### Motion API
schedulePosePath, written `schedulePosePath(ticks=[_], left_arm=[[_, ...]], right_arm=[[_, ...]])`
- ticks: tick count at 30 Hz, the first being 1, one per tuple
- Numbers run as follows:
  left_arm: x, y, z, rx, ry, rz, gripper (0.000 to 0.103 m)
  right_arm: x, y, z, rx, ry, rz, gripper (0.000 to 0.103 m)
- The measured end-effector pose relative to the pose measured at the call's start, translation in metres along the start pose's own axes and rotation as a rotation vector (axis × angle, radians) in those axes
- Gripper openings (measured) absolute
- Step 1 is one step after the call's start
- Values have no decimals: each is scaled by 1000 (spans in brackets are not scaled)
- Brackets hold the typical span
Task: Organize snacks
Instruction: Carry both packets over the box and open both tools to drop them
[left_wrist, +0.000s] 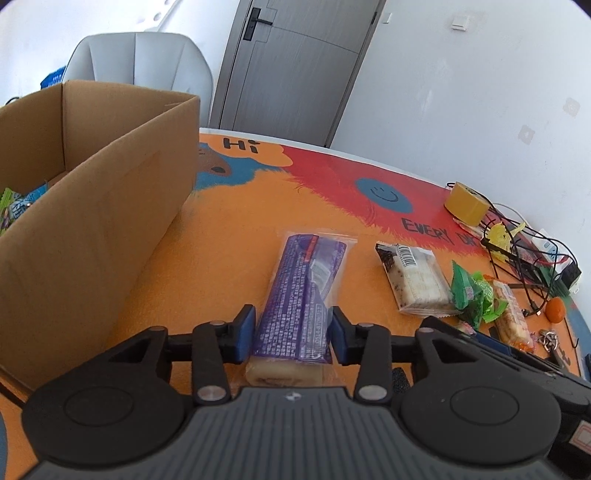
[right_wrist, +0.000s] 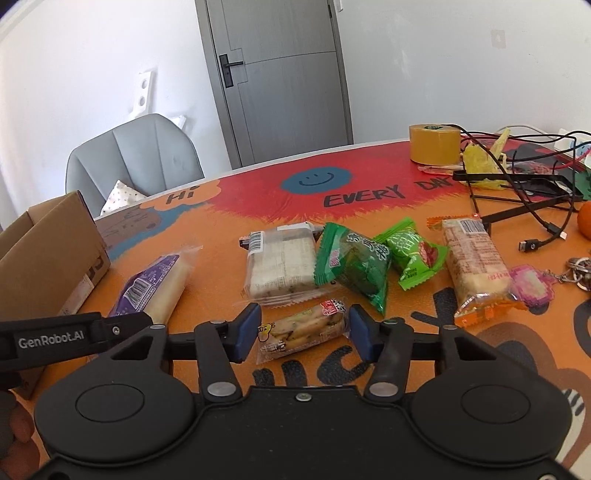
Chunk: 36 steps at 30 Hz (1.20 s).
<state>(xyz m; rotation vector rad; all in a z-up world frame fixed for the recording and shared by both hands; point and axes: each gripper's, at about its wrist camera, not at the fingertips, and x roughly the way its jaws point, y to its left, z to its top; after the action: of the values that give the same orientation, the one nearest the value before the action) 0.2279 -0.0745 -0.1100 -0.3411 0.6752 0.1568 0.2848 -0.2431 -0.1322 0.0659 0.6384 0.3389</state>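
Two grippers are working over the orange-and-red table (right_wrist: 236, 243), and we are seeing open room between the cardboard box (left_wrist: 99, 206) at the left and the snacks. Cables (right_wrist: 532, 206) and a tape roll (right_wrist: 435, 144) are crowding the far right edge; a grey door (right_wrist: 280, 74) and a chair (right_wrist: 133, 155) are standing behind. The left gripper (left_wrist: 291, 332) is angling down, its pads just beside the purple cake packet (left_wrist: 295, 295), not visibly pressing. The right gripper (right_wrist: 302, 328) is straddling the cracker packet (right_wrist: 304, 326), jaws apart; green packets (right_wrist: 354, 266) are lying beyond
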Motion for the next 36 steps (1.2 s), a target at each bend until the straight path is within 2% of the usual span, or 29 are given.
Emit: schedulePosePath(ticks=[5, 9, 12, 14, 23, 36], left_arm=[[-2, -12, -9, 85, -21, 14, 58], [-5, -16, -20, 128, -54, 37, 57], [-8, -16, -22, 141, -55, 56, 46], [-11, -11, -20, 119, -45, 38, 39], [-33, -9, -27, 99, -58, 7, 34], [-78, 3, -25, 86, -134, -16, 21]], right_arm=[[-9, 2, -8, 3, -12, -22, 52], [-16, 3, -13, 12, -19, -44, 53], [-21, -2, -14, 46, -27, -57, 53], [-23, -4, -16, 59, -27, -57, 52], [-41, -2, -21, 103, -49, -27, 52], [-63, 17, -18, 108, -108, 43, 52]])
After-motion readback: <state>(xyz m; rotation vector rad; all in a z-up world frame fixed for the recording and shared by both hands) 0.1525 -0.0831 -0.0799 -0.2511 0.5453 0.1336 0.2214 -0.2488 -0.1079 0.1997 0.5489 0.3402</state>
